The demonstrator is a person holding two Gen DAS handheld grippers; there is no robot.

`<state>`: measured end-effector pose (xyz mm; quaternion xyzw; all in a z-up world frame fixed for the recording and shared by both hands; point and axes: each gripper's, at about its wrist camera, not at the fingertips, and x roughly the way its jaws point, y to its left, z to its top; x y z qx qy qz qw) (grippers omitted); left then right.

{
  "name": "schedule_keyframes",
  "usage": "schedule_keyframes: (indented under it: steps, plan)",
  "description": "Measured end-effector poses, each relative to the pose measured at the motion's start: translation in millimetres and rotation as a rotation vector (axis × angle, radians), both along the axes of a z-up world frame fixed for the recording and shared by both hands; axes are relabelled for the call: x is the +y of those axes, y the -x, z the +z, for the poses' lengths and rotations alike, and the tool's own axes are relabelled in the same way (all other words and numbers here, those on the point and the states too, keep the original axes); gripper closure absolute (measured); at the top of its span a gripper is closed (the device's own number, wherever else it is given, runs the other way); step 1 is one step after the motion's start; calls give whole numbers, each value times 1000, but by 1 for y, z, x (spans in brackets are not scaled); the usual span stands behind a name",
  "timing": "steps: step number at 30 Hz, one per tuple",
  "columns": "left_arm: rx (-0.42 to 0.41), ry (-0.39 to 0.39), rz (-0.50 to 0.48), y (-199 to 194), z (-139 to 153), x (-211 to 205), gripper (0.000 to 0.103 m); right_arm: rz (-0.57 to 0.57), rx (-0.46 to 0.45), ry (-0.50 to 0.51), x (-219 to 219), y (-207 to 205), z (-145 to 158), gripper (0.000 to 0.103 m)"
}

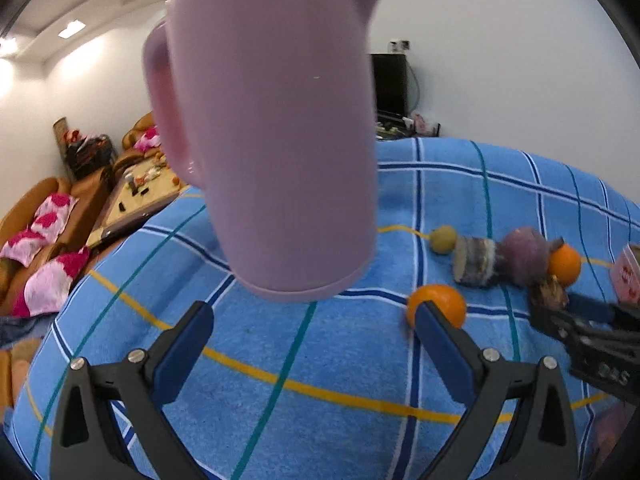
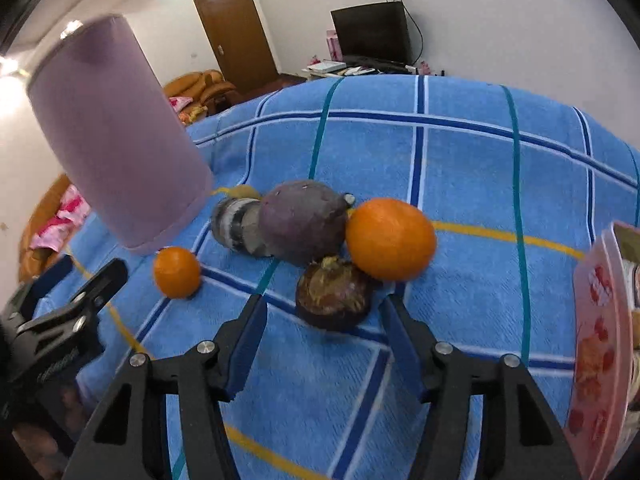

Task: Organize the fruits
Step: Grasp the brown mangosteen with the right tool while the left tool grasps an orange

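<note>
Fruit lies on a blue checked cloth (image 2: pixel 460 160). In the right wrist view a dark mangosteen (image 2: pixel 334 298) sits just ahead of my open right gripper (image 2: pixel 324 314), between its fingertips. Behind it are a large orange (image 2: pixel 390 240), a purple fruit (image 2: pixel 302 222), a cut grey fruit (image 2: pixel 236 226) and a small orange (image 2: pixel 176 272). My left gripper (image 1: pixel 312 316) is open and empty, facing a pink jug (image 1: pixel 268 128). The small orange (image 1: pixel 438 306) touches its right fingertip. A green fruit (image 1: pixel 443 239) lies further back.
A pink box with red print (image 2: pixel 600 344) stands at the right; it also shows in the left wrist view (image 1: pixel 628 276). The right gripper shows in the left wrist view (image 1: pixel 560 312). Sofas, a low table and a TV stand beyond the cloth.
</note>
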<state>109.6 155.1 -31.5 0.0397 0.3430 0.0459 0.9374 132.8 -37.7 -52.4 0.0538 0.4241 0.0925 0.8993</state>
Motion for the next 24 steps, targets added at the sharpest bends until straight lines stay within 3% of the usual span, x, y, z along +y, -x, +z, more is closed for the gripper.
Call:
schedule_keyframes:
  steps: [2, 4, 5, 11, 19, 24]
  plan:
    - [12, -9, -22, 0, -2, -4, 0, 9, 4, 21, 5, -5, -1, 42]
    - [22, -23, -37, -1, -4, -7, 0, 14, -1, 65, 10, -6, -2, 51]
    - [27, -28, -44, -1, -5, -8, 0, 18, -3, 77, 11, -5, -2, 61]
    - [27, -20, -82, 0, -5, -12, 0, 59, -2, 38, 0, 9, 0, 61]
    - [-1, 12, -176, 4, -1, -26, 2, 68, -123, 3, -32, 72, 25, 61]
    - [53, 5, -217, 0, -6, -41, 16, 42, -179, -23, -52, 103, 27, 61]
